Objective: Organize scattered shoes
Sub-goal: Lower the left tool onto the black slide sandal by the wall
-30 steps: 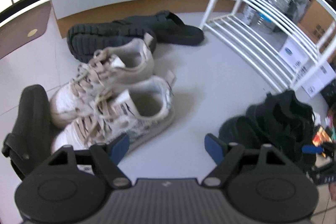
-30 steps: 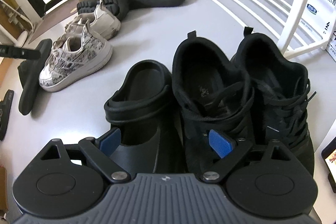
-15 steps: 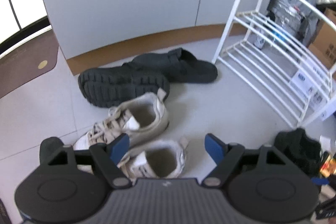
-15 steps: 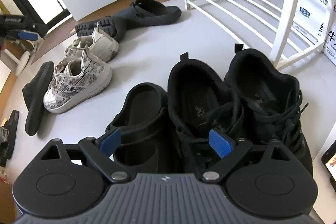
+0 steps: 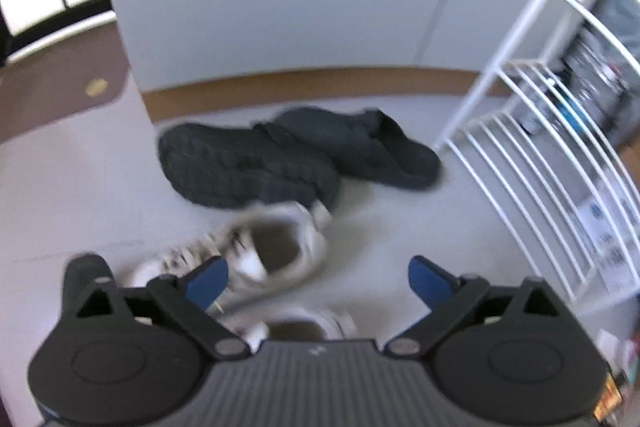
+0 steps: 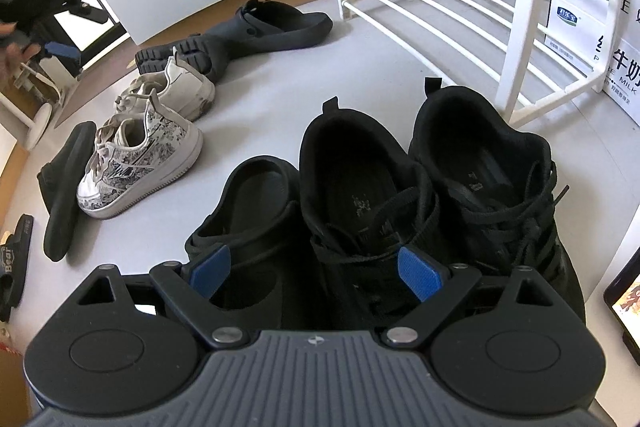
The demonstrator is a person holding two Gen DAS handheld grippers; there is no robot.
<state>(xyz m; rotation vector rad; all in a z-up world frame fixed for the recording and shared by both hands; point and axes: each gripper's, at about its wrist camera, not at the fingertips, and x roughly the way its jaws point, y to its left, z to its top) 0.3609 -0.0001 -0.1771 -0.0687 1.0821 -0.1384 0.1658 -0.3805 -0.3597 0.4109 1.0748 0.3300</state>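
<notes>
Left claw [image 5: 316,283] opening, empty, over white sneakers [image 5: 276,251]; black sneakers [image 6: 360,195] only under spread right claw [image 6: 316,271].

left tongs [image 5: 316,281] opening wider, shifted past white sneakers [image 5: 276,247]

Sneakers [image 6: 432,195] just beside rack [image 6: 524,39]

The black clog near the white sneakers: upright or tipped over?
Tipped over. The black clog lies on its side with its lugged sole facing outward, against the plain white sneaker.
</notes>
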